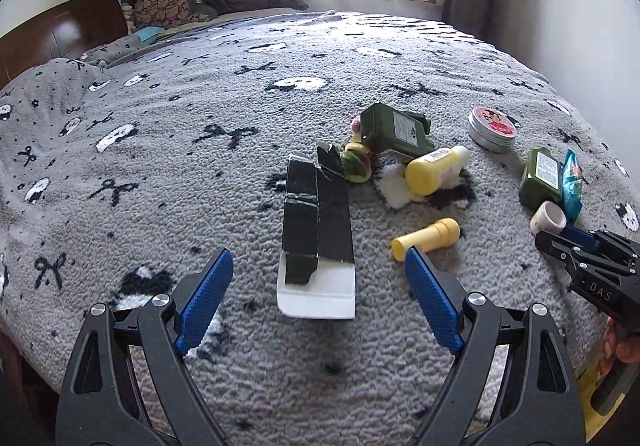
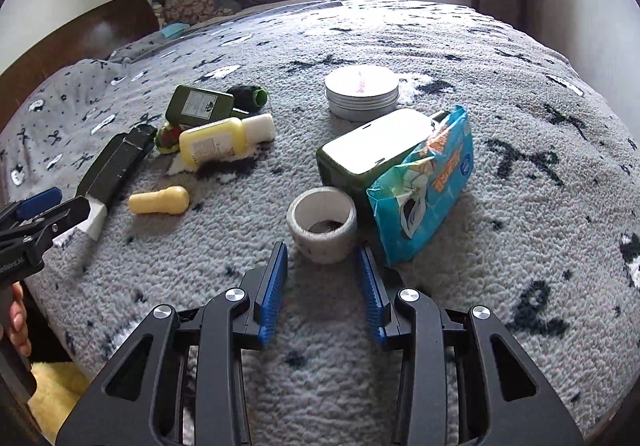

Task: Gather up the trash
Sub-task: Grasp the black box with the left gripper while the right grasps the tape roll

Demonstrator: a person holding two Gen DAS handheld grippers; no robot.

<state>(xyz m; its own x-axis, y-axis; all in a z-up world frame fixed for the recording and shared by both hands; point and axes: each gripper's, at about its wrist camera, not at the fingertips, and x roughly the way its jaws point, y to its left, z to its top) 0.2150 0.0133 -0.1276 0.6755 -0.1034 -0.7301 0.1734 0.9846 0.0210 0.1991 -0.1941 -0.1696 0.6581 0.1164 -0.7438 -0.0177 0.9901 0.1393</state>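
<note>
Trash lay scattered on the grey blanket point(image 1: 200, 174) before me. My left gripper point(image 1: 319, 272) hung wide open and empty, a flattened black carton point(image 1: 318, 214) just ahead of its fingers. Right of that lay a yellow bottle point(image 1: 436, 170) and a round tin point(image 1: 492, 126). My right gripper point(image 2: 323, 258) was partly open, gripping nothing, with a small white cup point(image 2: 322, 224) just beyond its tips, beside a blue wrapper point(image 2: 424, 182).
</note>
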